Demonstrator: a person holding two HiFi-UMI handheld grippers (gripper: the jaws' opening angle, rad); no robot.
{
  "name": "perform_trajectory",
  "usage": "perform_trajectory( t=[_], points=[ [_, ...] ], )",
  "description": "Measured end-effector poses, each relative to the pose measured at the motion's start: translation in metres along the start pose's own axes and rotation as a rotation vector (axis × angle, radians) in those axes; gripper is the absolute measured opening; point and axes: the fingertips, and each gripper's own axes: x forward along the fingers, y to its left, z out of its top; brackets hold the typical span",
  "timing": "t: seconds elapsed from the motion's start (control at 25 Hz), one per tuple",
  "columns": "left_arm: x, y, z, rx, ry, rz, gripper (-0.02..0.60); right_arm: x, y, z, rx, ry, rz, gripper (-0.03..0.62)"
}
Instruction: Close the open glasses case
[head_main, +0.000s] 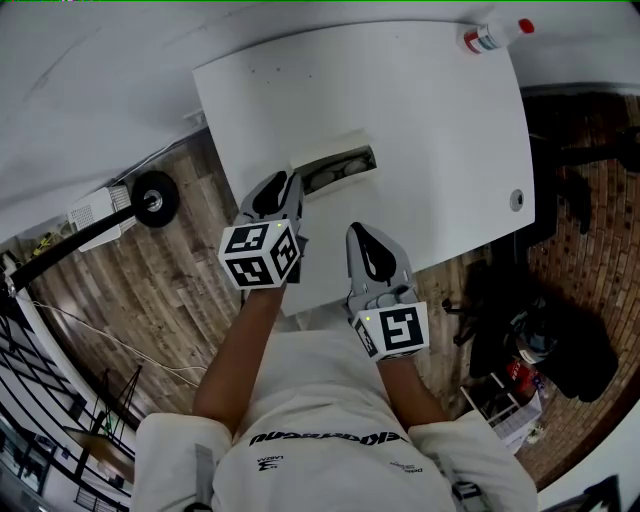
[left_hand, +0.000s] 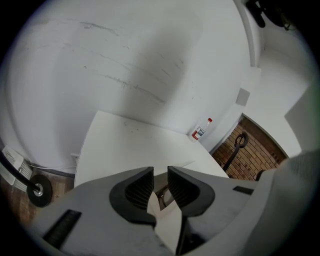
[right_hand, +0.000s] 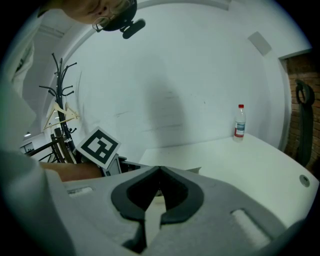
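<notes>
The white glasses case (head_main: 338, 163) lies open on the white table (head_main: 430, 120), its lid raised at the back and glasses showing in the dark inside. My left gripper (head_main: 283, 188) hovers at the case's left end, jaws a narrow gap apart with nothing between them. In the left gripper view the case (left_hand: 163, 195) shows through the gap of the left gripper (left_hand: 160, 186). My right gripper (head_main: 358, 234) is nearer me, short of the case, over the table's front part. In the right gripper view the right gripper (right_hand: 160, 171) has its tips touching, holding nothing.
A small bottle with a red cap (head_main: 494, 36) stands at the table's far right corner, also seen as the bottle (right_hand: 240, 121). A round grommet (head_main: 517, 199) sits near the right edge. Dark bags (head_main: 545, 325) lie on the wooden floor right; a wheel (head_main: 154, 198) stands left.
</notes>
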Motion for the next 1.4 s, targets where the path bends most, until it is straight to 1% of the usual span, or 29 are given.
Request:
perform_trajectory(
  t=[0.32,0.84,1.04,1.28,1.4],
  points=[
    [0.017,0.01,-0.006,-0.024,0.028,0.001,0.084,0.006,-0.003,-0.007,0.003,0.02,-0.007,0.002],
    [0.029,0.014,-0.006,-0.041,0.036,0.005,0.084,0.012,-0.005,-0.01,0.007,0.031,-0.002,0.002],
    [0.03,0.011,-0.009,-0.046,0.05,-0.017,0.083,0.011,-0.007,-0.011,0.007,0.033,-0.004,0.002],
    [0.03,0.011,-0.01,-0.035,0.039,-0.013,0.069,0.011,-0.008,-0.01,0.005,0.03,-0.002,0.002],
    [0.028,0.009,-0.011,-0.018,0.036,-0.012,0.064,0.009,-0.008,-0.009,0.003,0.029,-0.003,0.002]
  ],
)
